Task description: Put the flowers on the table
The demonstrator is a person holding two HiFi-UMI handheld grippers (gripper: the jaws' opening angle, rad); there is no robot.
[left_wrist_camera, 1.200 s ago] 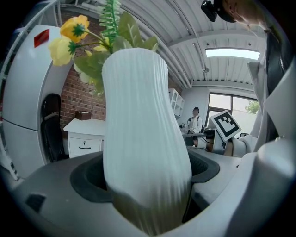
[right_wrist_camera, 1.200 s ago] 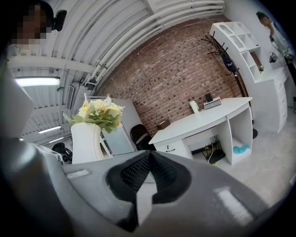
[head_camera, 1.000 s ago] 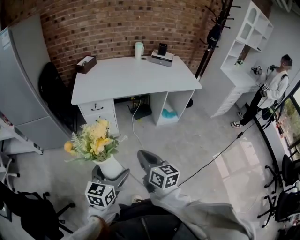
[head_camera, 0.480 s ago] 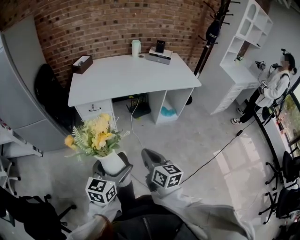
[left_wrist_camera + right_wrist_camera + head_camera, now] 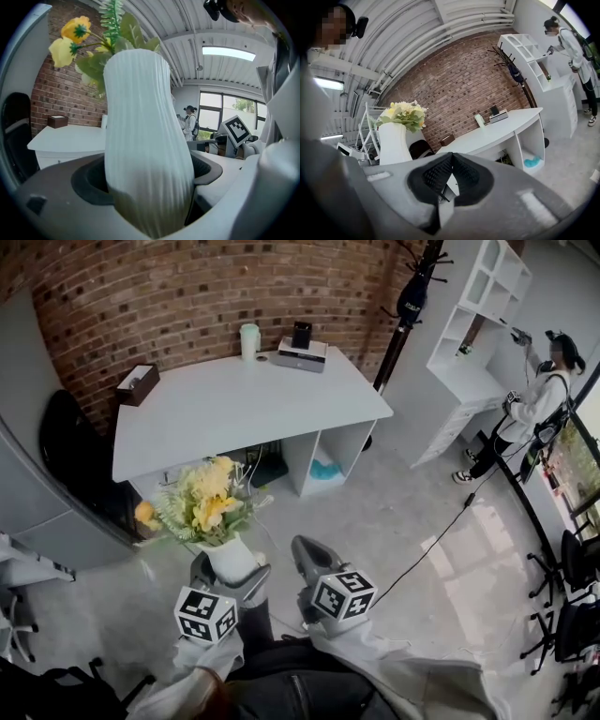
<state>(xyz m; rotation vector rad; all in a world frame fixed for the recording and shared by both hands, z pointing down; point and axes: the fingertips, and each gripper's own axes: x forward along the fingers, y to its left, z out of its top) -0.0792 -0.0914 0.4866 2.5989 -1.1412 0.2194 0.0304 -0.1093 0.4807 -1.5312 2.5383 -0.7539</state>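
Observation:
A white ribbed vase [image 5: 228, 562] [image 5: 145, 159] [image 5: 393, 143] holds yellow flowers with green leaves [image 5: 200, 502] [image 5: 77, 35] [image 5: 404, 114]. My left gripper [image 5: 230, 579] [image 5: 147, 180] is shut on the vase's lower body and carries it upright above the floor. To its right my right gripper [image 5: 305, 559] [image 5: 449, 176] is shut with nothing between its pads. The white table [image 5: 216, 404] [image 5: 497, 133] [image 5: 61, 138] stands ahead against the brick wall, still some way off.
On the table's far edge stand a brown tissue box [image 5: 137, 384], a pale cup [image 5: 248, 338] and a small device [image 5: 300, 348]. A black chair [image 5: 70, 465] is left of the table, a coat stand [image 5: 408, 296] and white shelves [image 5: 473, 315] to the right. A person [image 5: 530, 409] stands there.
The table has come nearer and shifted left in the head view. Both grippers, with the vase in the left one, have moved forward with me toward it.

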